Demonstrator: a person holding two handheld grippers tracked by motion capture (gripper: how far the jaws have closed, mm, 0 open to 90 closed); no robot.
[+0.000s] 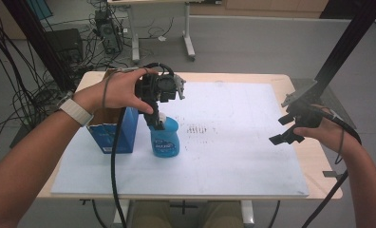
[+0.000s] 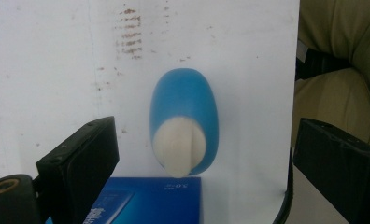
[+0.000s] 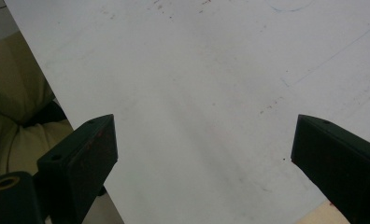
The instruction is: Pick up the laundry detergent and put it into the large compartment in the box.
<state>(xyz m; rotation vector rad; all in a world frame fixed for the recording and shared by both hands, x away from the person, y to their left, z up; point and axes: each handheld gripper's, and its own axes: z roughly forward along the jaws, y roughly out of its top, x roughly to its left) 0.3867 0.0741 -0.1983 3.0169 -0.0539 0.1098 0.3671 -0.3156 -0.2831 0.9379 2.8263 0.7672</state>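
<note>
Hovering over the blue bottle, the left gripper pointed straight down, its fingers spread wide on either side of the white cap without touching it. The bottle stood upright on the white sheet covering the desk, just beside an open blue box to its left. A patch of dark specks marked the sheet near the bottle's right. Well apart, at the desk's right edge, the right gripper was held low above the sheet, its fingers likewise released and grasping nothing. The person's trousers showed beyond the sheet's edge.
</note>
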